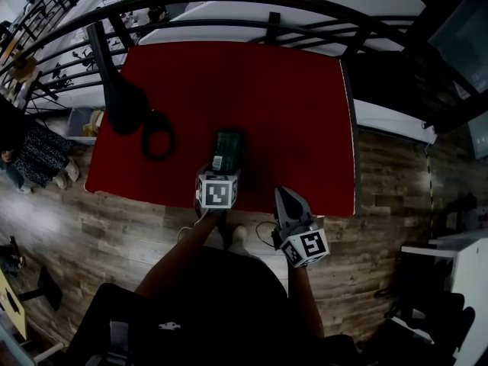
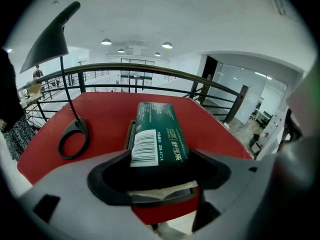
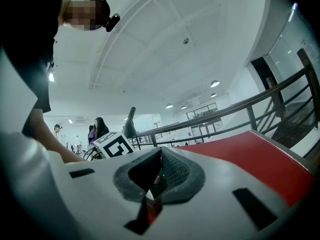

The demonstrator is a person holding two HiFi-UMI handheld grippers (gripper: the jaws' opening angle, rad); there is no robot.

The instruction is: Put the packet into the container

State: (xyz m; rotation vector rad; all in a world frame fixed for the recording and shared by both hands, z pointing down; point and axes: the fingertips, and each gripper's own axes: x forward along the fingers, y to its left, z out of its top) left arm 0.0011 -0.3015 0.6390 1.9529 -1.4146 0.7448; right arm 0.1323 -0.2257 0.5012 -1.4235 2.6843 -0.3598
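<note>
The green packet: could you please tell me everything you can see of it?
The green packet is long, flat and glossy, dark green with pale print on top and a white barcode label at its near end. It lies lengthwise over a shallow dark container on the red table. Its near end sits between the left gripper's wide-set jaws; dark gaps show either side, so they seem not to press on it. Beneath that end shows something white and crumpled.

Green packet (image 2: 159,134), barcode label up, lies tilted in shallow dark container (image 2: 129,133).
</note>
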